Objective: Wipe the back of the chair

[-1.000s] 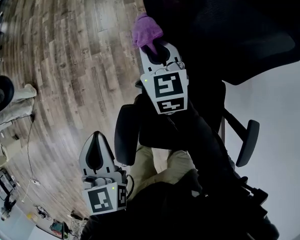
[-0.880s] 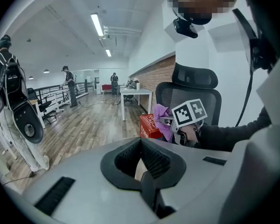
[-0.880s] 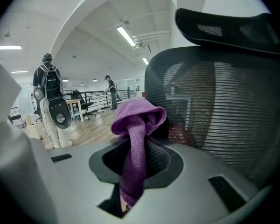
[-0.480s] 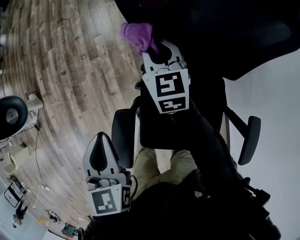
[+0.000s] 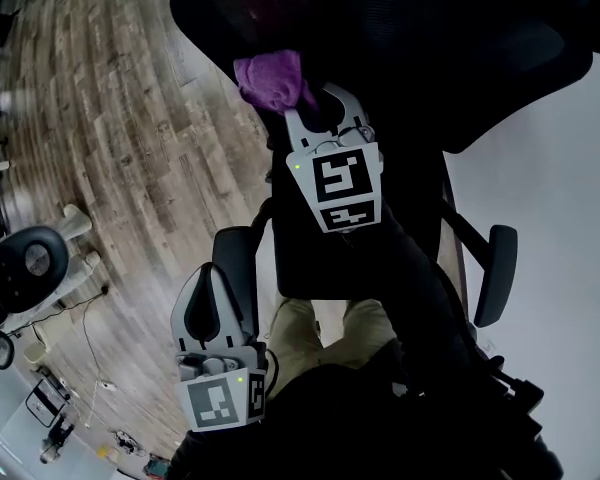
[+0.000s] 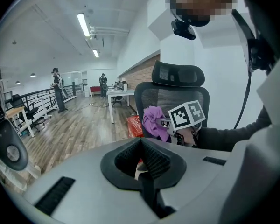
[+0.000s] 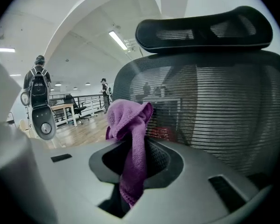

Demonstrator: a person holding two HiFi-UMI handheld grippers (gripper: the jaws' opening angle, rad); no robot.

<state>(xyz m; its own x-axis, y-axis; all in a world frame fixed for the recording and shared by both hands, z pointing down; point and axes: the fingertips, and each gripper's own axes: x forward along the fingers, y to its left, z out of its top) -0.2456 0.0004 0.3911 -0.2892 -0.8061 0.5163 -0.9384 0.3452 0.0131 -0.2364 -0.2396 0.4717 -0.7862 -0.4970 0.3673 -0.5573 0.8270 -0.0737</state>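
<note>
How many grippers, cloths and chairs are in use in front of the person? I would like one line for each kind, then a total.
Grippers: 2, the left gripper and the right gripper
Purple cloth: 1
Black mesh chair: 1
Total: 4

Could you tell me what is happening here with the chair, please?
An office chair is being wiped with hand-held grippers. The right gripper is shut on a purple cloth and holds it at the chair's black mesh backrest, below the headrest. Whether the cloth presses on the mesh can't be told. The left gripper hangs lower, jaws together and empty.
</note>
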